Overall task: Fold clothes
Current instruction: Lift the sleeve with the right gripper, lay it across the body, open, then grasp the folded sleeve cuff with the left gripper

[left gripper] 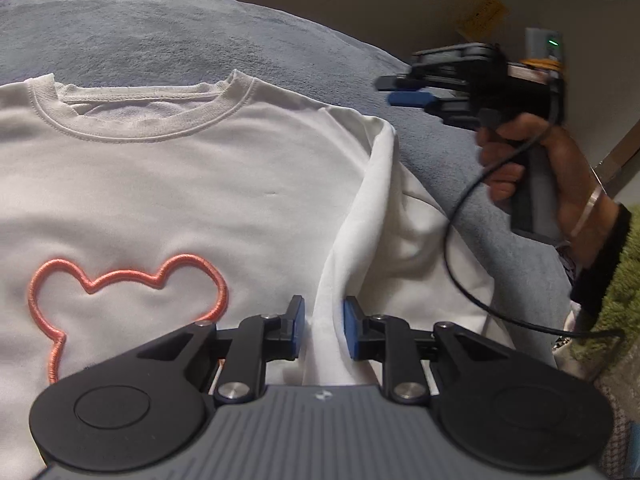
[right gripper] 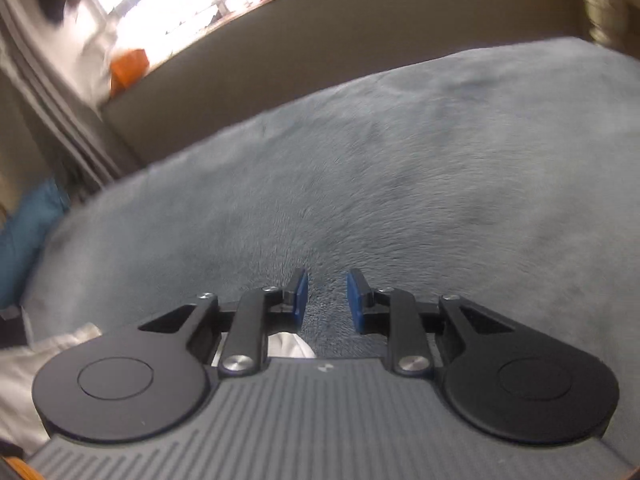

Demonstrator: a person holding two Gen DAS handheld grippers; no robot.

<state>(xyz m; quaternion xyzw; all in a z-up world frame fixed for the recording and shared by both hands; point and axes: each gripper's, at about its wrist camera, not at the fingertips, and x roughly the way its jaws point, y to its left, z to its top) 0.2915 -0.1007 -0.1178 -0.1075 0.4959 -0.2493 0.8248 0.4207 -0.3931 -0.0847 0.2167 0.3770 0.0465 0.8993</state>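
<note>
Grey fleece blanket (left gripper: 160, 40) carries a white sweatshirt (left gripper: 180, 184), face up. Left gripper (left gripper: 323, 326), jaws parted, straddles its raised sleeve fold (left gripper: 360, 216); right gripper (right gripper: 327, 300) hovers beyond the sweatshirt, parted, empty. Likely sleeve folding: close squarely next.

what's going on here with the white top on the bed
A person is folding a white sweatshirt with a pink embroidered outline, spread front-up on a grey fleece blanket. The left gripper has its jaws open around a raised fold of the right sleeve, not yet clamped. The right gripper, held in the person's hand, is open and empty above the blanket, off to the side of the sweatshirt.
</note>
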